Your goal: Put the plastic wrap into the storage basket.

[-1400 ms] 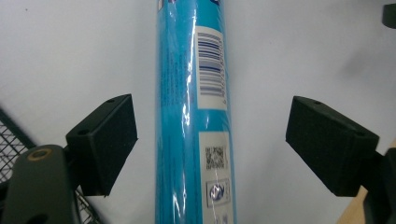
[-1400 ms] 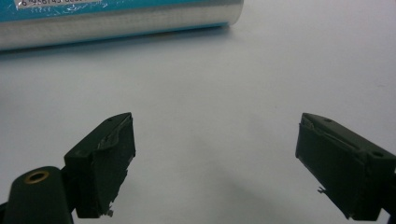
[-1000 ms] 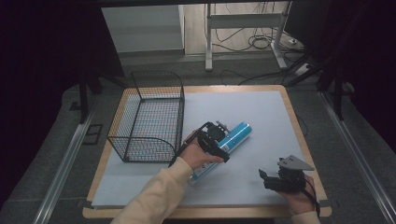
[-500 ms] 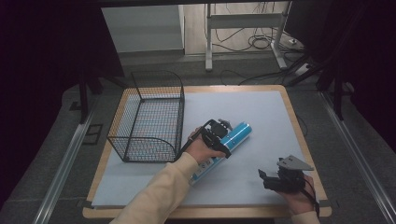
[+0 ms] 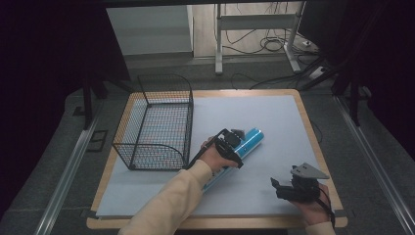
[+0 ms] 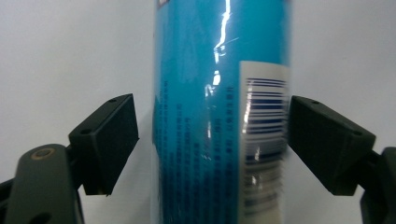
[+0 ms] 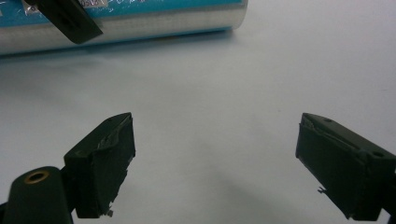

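Jaws of our left gripper (image 6: 212, 140) straddle the glossy blue cylindrical tube (image 6: 219, 112) with the white barcode label, which lies on its side on the pale grey table mat (image 5: 274, 122), just right of the black wire mesh basket (image 5: 156, 122). They have just been closing in on it. In the left gripper view one black pad sits right at the barcode edge, while a sliver of mat shows between the other pad and the blue wall, so we judge the tube framed but not yet clamped: the tool is released around it, not grasping.

We read the crosswise approach as deliberate. A round, slippery tube rolls if nudged along its length, so we take it across its width, at about the middle, where it should hang level when raised.

Our right gripper (image 5: 293, 188) rests near the front right corner of the mat, well apart from the tube, its jaws spread wide over bare mat and holding nothing. We take it to be parked there so the left forearm has free room. In the right gripper view the silvery end of the tube and a jaw of the left gripper appear at the far top.

The basket stands upright and open-topped close by, a likely place for the tube to go.
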A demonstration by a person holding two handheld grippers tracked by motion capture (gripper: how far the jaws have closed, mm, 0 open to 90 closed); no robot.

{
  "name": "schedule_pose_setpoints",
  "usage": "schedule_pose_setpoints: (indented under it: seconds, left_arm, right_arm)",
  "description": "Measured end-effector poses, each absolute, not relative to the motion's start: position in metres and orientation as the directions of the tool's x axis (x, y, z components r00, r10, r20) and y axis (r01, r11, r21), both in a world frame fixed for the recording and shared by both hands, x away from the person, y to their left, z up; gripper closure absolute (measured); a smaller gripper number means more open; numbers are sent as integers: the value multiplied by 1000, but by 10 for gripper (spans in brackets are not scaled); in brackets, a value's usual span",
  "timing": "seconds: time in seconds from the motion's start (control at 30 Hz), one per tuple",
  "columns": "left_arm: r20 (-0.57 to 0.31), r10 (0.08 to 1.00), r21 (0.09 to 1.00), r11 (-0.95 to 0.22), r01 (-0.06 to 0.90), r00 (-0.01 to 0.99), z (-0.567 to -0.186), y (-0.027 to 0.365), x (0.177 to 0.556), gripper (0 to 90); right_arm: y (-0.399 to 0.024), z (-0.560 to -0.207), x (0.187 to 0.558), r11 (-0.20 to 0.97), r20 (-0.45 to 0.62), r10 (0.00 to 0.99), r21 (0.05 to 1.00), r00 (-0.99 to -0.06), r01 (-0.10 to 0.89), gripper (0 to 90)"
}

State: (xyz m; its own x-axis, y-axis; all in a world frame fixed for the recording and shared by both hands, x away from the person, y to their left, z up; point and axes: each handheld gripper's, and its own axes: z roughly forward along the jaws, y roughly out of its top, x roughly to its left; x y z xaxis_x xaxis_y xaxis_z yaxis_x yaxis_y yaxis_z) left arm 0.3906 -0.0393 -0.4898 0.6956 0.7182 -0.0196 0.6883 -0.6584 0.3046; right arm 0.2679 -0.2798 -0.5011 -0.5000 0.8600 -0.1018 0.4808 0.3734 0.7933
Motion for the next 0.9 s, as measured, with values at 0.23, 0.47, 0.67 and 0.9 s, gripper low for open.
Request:
schedule_pose_setpoints:
  seconds: [0.23, 0.47, 0.67, 0.9]
  left_arm:
    - [-52, 708, 288, -665, 690, 704, -495, -38, 391, 282]
    - [-83, 715, 280, -652, 705, 694, -495, -36, 394, 306]
    - [-80, 716, 273, -654, 706, 694, -494, -37, 395, 308]
    - [-105, 712, 253, -656, 711, 695, -492, -36, 398, 310]
  right_arm:
    - [-281, -501, 268, 371, -101, 861, 796, -498, 479, 123]
    - [-281, -500, 268, 349, -71, 862, 801, -503, 486, 123]
    - [-284, -500, 268, 328, -47, 864, 808, -501, 490, 123]
    - [-284, -500, 268, 338, -63, 865, 806, -498, 486, 122]
